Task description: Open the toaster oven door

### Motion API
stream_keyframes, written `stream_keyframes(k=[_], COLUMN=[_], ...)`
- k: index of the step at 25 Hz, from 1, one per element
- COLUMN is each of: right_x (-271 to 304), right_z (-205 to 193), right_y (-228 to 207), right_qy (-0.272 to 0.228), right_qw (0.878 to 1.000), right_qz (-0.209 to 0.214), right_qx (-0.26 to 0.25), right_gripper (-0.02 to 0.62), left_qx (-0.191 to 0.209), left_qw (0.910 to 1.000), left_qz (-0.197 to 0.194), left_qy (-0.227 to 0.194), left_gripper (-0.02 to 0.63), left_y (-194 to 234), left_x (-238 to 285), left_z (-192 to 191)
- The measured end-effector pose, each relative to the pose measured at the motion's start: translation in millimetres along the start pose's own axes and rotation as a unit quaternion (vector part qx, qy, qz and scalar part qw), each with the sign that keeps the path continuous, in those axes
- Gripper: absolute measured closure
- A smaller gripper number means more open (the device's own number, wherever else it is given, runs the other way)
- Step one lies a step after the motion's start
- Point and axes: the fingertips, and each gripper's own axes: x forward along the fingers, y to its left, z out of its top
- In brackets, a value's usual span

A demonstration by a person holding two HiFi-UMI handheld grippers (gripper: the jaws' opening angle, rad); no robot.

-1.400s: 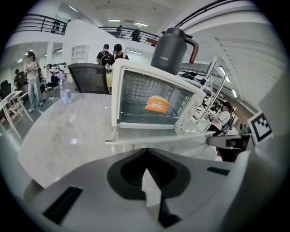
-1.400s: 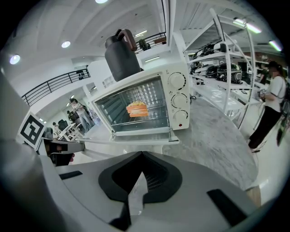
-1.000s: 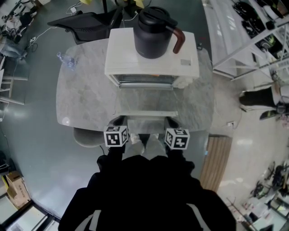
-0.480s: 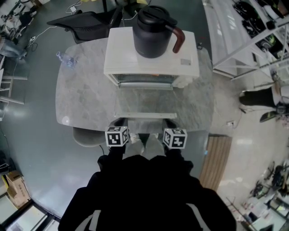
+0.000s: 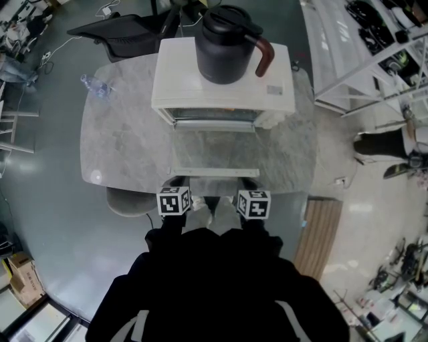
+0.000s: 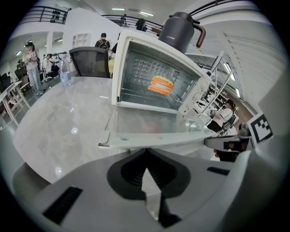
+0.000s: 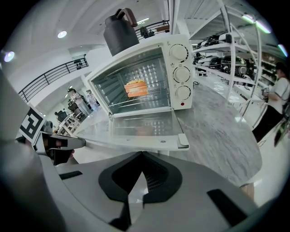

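One toaster oven [image 5: 223, 80] on one table [image 5: 127, 143]. Atop oven: one jug [image 5: 226, 43]. Inside: one orange food item [image 7: 136, 88]. Front: one door [image 5: 214, 150], three knobs [image 7: 180, 72]. Left of oven: one bottle [image 5: 95, 85]. Behind: one chair [image 5: 124, 32]. Before oven: left gripper [image 5: 175, 182], right gripper [image 5: 249, 182], two in all.

Oval marble desk [image 5: 120, 143] sat on glossy grey floor [image 5: 53, 247]. Black office chair [image 5: 124, 32] stood behind the desk, white shelving [image 5: 374, 60] right of it, wooden slat panel [image 5: 319, 237] off its near-right corner. Ceiling lights [image 6: 118, 9] were on.
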Motion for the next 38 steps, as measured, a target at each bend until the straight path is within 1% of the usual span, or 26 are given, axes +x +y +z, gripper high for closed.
stream_keyframes(k=[3,7,13,17,21,38], right_x=[2,10,15,16,20,37], right_z=[-1,-8,-15,-15,-20,-39], right_y=[-2,1,0,-3,-5,-15], right_qy=[0.003,0.010,0.016,0.014,0.019,0.047], right_qw=[1.000,1.000,1.000,1.000,1.000,0.999], right_qz=[-0.005,0.007,0.007,-0.006,-0.008,-0.018], right_qx=[-0.001,0.008,0.010,0.003,0.000,0.001], right_gripper=[0.601,0.600,0.600,0.600,0.601,0.600], left_qx=[-0.006,-0.010,-0.017,-0.021,-0.018,-0.033], left_qw=[1.0000,0.9999,0.9997,0.9996,0.9996,0.9984], left_qz=[-0.003,-0.005,-0.008,-0.006,-0.009,-0.003], left_qy=[0.004,0.008,0.013,0.015,0.018,0.045], left_gripper=[0.603,0.603,0.603,0.603,0.603,0.603], left_y=[1,2,4,5,3,13], left_x=[4,8,14,15,16,32], left_z=[-3,-7,-13,-14,-13,-30])
